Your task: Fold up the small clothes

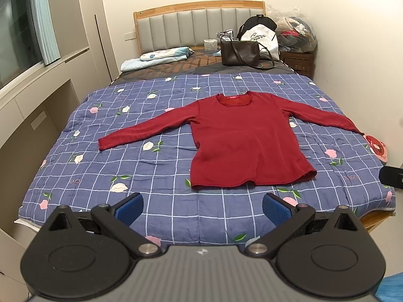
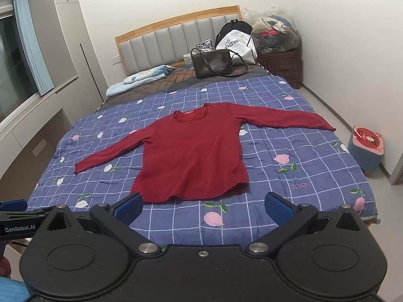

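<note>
A dark red long-sleeved top (image 1: pixel 241 141) (image 2: pixel 194 156) lies flat and face up on the blue checked quilt (image 1: pixel 161 171) (image 2: pixel 289 176), neck toward the headboard, both sleeves spread out to the sides. My left gripper (image 1: pixel 202 207) is open above the foot of the bed, short of the hem, with nothing between its blue pads. My right gripper (image 2: pixel 202 207) is open too, also just short of the hem. The left gripper's side (image 2: pixel 15 216) shows at the left edge of the right wrist view.
A dark handbag (image 1: pixel 239 52) (image 2: pixel 211 63), a white shopping bag (image 1: pixel 262 39) and a folded light blanket (image 1: pixel 156 58) lie near the grey headboard (image 1: pixel 191 25). A nightstand (image 2: pixel 282 65) piled with bagged clothes stands at the back right. A small stool (image 2: pixel 366 148) is on the floor to the right.
</note>
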`<state>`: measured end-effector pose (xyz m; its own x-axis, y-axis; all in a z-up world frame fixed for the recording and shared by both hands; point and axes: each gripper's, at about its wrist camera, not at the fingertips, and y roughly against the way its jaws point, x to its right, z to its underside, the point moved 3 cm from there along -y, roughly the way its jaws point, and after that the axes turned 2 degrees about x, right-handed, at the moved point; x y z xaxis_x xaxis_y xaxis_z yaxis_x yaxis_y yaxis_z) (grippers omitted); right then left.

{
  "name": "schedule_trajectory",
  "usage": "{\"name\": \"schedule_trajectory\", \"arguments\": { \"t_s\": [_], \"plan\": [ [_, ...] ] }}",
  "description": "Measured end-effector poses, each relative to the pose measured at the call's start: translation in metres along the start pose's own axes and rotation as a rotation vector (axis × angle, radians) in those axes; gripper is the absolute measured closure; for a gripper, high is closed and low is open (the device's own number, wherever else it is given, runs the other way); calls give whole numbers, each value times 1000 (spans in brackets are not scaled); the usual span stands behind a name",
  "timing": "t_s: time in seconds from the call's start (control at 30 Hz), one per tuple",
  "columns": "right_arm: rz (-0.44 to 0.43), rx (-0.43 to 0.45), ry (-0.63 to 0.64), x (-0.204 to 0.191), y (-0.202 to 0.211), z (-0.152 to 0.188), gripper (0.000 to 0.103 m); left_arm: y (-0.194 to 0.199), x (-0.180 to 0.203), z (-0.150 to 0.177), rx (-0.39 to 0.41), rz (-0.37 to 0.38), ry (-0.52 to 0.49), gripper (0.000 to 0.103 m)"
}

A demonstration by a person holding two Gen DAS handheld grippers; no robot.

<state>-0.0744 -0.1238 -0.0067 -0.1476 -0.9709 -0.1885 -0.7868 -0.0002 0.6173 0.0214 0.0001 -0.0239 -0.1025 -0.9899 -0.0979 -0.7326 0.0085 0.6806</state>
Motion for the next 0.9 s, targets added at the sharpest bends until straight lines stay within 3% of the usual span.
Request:
{"name": "schedule_trajectory", "arguments": {
  "t_s": [0.7, 0.9],
  "plan": [
    [8, 2, -2, 3, 1, 1, 0, -1, 1, 1, -5, -2, -1, 0],
    [110, -17, 32, 11, 0, 1, 0, -3, 4, 1, -20, -15, -9, 0]
  ]
}}
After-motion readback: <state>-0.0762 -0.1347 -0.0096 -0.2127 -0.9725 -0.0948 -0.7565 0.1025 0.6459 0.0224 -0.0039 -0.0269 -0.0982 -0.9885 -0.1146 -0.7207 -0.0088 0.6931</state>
